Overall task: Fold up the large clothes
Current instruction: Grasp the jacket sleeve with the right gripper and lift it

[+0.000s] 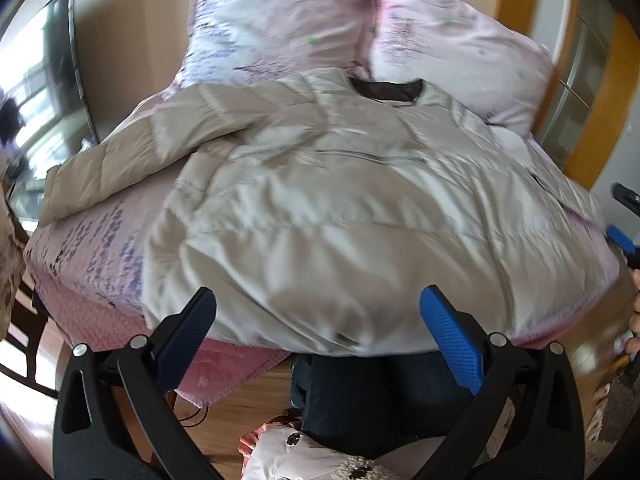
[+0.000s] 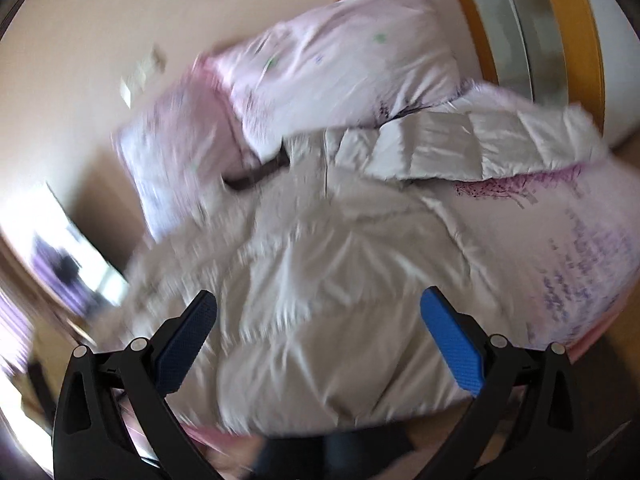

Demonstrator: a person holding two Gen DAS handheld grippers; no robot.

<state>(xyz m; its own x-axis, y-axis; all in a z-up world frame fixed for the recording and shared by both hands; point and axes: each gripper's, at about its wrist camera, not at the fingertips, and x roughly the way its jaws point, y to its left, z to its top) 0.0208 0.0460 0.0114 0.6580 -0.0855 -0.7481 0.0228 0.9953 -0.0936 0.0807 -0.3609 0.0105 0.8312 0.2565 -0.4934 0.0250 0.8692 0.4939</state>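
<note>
A large beige quilted jacket (image 1: pixel 320 208) lies spread flat on the bed, dark-lined collar (image 1: pixel 390 90) toward the pillows, one sleeve (image 1: pixel 104 160) stretched out to the left. My left gripper (image 1: pixel 318 312) is open and empty, held above the jacket's near hem. In the right wrist view, which is motion-blurred, the jacket (image 2: pixel 320 280) fills the middle with its other sleeve (image 2: pixel 500 144) reaching up right. My right gripper (image 2: pixel 318 312) is open and empty above the jacket's lower part; its blue tip also shows in the left wrist view (image 1: pixel 622 238) at the far right edge.
The bed has a pink flowered cover (image 1: pixel 92 256) and two pink pillows (image 1: pixel 280 20) at the head. A dark screen (image 1: pixel 60 60) stands on the left wall. A wooden door frame (image 1: pixel 592 128) is on the right. The person's legs in dark trousers (image 1: pixel 380 396) stand on the wooden floor (image 1: pixel 240 404) at the bed's foot.
</note>
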